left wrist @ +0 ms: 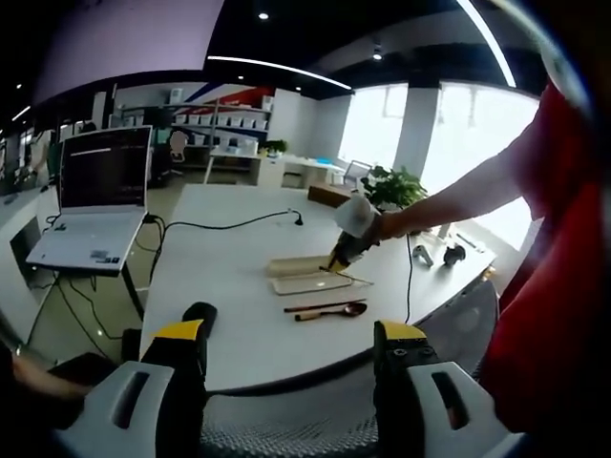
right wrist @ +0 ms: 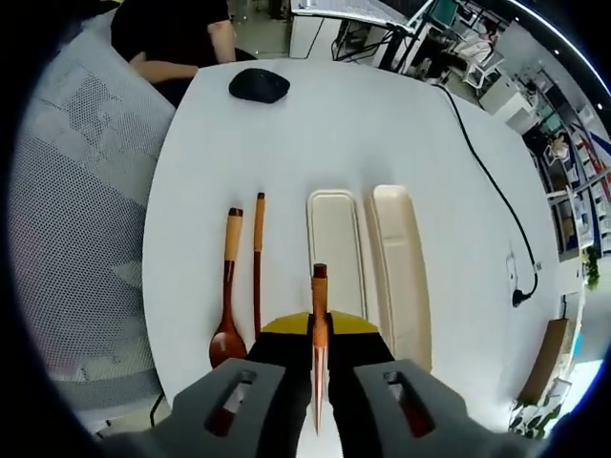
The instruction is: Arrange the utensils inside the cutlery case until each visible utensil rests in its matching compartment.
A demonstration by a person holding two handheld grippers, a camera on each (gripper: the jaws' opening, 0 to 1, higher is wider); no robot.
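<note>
Setting: open-plan office or lab space. Evidence, located relative to the large white worktop (left wrist: 239, 277): an open laptop (left wrist: 95, 205) sits on a stand just beside its far-left edge. Beyond it stand shelving with white boxes (left wrist: 224, 119) and further white desks (left wrist: 286, 167). Potted plant (left wrist: 391, 186) at its far-right corner, before bright windows (left wrist: 468, 134). Dark ceiling with linear strip lights (left wrist: 277, 69) overhead. A black power cable (right wrist: 487, 181) trails across the worktop; a computer mouse (right wrist: 259, 86) rests on it.

The right gripper (left wrist: 336, 260) hovers over the cutlery case (left wrist: 304, 275) beside a wooden spoon (left wrist: 329, 312).
</note>
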